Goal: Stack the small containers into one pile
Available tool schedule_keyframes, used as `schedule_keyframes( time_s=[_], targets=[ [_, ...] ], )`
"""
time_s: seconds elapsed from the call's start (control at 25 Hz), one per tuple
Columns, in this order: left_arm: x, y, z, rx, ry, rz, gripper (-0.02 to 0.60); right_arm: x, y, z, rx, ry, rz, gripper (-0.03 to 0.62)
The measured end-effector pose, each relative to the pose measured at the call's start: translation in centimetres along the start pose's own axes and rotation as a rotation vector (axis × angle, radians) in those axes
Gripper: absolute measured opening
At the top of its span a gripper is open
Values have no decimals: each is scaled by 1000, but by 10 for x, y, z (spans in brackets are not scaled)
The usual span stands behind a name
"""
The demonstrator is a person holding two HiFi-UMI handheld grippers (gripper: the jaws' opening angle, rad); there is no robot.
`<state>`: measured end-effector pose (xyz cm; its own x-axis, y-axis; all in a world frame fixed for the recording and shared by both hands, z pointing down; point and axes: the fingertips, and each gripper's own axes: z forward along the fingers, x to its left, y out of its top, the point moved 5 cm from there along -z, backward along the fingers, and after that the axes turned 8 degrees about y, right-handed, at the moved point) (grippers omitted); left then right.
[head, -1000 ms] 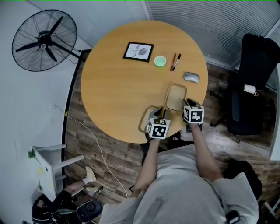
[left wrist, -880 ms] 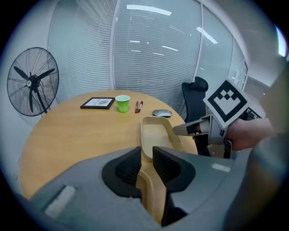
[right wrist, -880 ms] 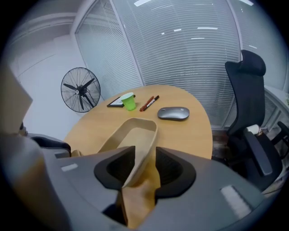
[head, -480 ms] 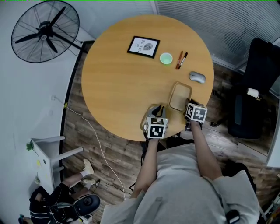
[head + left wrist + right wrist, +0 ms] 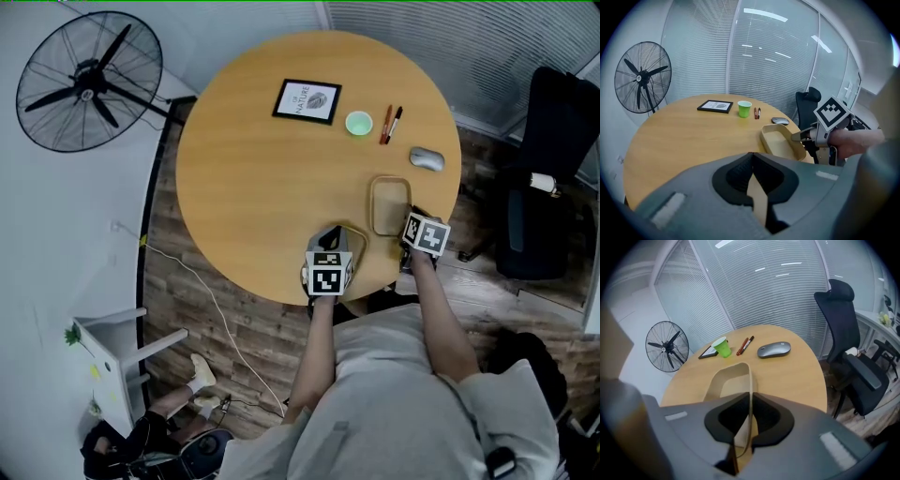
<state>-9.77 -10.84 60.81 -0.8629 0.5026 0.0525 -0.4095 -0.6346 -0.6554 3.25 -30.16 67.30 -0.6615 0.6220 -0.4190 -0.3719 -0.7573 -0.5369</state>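
Observation:
Two shallow tan containers lie near the front edge of the round wooden table (image 5: 253, 178). My left gripper (image 5: 330, 236) covers most of the left container (image 5: 359, 232). It is shut on that container's thin wall (image 5: 758, 202). The right container (image 5: 390, 204) lies apart from the left one, a little further right, and the left gripper view also shows this right container (image 5: 781, 140). My right gripper (image 5: 410, 218) sits at its near end. In the right gripper view the right gripper (image 5: 750, 417) is closing its jaws, with the right container's rim (image 5: 749, 380) pinched between the pads.
At the table's far side stand a framed picture (image 5: 307, 100), a green cup (image 5: 358, 123), two pens (image 5: 390, 124) and a grey mouse (image 5: 427, 158). A floor fan (image 5: 84, 82) stands left of the table, a black office chair (image 5: 548, 187) right of it.
The right gripper has moved up to the near end of the right container, which now lies straighter. The left gripper has stayed over its container.

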Motion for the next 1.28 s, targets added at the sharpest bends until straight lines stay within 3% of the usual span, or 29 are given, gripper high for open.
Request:
schedule_keyframes(
  time_s=[0.32,0.72,1.28],
  targets=[
    [31,12,-4,-4,-108,72,7,15,-2,-33,-140,-84,158,15],
    [40,15,-1,-4,-247,167,6,47,-18,-76,-289,-111,281,16],
    [48,-1,-2,25,-386,241,6,106,-71,-79,-272,-80,309,17]
  ],
)
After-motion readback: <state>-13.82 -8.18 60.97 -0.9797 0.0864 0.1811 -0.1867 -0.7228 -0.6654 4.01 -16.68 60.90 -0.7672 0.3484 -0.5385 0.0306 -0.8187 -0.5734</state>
